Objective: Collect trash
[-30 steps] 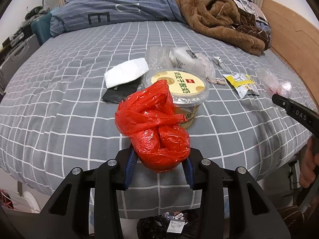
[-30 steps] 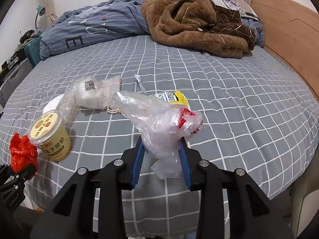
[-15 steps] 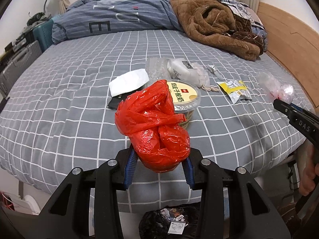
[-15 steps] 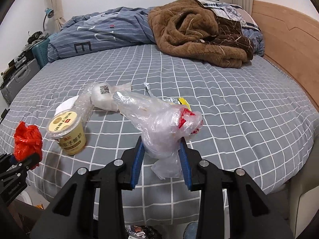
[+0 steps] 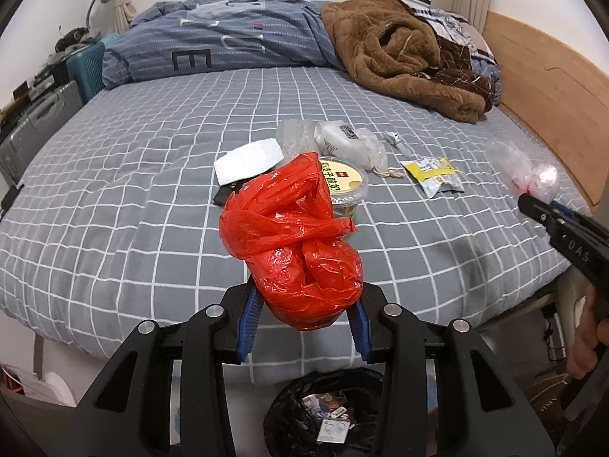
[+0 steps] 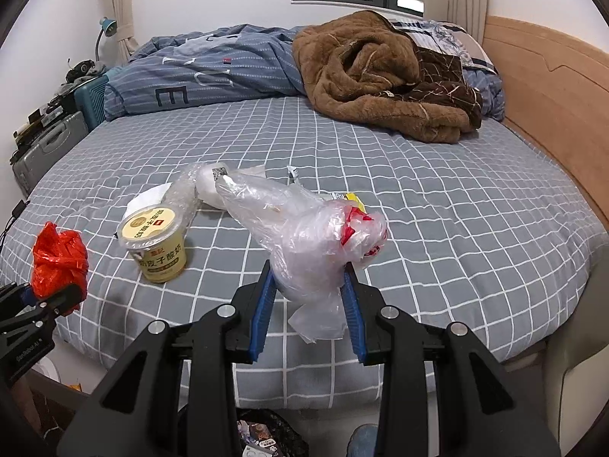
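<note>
Left gripper (image 5: 304, 297) pinches a crumpled red plastic bag (image 5: 293, 236); right gripper (image 6: 309, 285) clamps a clear plastic bag (image 6: 300, 236). Just beyond both stands a yellow yogurt cup (image 6: 156, 243) printed with Chinese characters; "DAS" is lettered on the right gripper's side, and the far blue duvet (image 5: 228, 45) shows an "E".

Wide bed (image 5: 114, 198) under a grey checked sheet. Near its middle, a yogurt cup (image 6: 156, 243) upright. Just behind the cup: white paper (image 5: 247, 160), bubble wrap (image 5: 295, 138), white pouch (image 5: 350, 144). Right of the cup, yellow wrapper (image 5: 434, 175). Far behind the cup, brown blanket (image 6: 380, 76) and blue duvet (image 6: 213, 72).
</note>
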A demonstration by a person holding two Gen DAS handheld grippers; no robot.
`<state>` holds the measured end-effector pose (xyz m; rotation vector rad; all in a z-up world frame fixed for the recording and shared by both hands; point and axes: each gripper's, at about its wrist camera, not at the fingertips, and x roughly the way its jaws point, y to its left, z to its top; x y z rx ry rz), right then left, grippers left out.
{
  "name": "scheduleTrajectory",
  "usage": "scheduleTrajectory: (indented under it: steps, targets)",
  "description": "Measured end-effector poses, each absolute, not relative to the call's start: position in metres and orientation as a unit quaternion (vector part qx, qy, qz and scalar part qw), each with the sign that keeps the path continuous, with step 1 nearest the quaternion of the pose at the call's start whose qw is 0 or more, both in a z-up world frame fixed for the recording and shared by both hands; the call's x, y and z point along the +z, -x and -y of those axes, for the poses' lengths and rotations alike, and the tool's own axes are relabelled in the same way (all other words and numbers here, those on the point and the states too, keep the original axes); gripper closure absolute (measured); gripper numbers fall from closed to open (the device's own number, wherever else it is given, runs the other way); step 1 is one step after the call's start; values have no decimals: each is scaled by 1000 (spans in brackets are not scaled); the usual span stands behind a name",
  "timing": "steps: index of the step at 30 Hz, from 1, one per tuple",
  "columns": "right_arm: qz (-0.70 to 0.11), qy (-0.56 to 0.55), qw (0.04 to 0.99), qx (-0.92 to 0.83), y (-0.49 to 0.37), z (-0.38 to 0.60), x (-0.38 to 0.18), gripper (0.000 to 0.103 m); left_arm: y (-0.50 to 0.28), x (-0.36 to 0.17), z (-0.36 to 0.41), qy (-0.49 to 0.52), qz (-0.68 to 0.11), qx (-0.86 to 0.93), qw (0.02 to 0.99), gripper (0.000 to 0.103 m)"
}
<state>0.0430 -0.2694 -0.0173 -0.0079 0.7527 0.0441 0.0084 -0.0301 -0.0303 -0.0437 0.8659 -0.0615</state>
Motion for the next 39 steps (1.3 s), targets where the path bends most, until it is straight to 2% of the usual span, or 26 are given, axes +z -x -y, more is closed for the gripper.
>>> scheduleTrajectory:
  steps: [24, 39]
  targets:
    - [-359, 20, 931, 61, 29, 244, -2, 70, 52, 9, 30, 30, -385, -45, 921, 64]
    - [-371, 21, 927, 61, 55, 241, -12, 70, 76, 1, 32, 23, -391, -38, 919, 64]
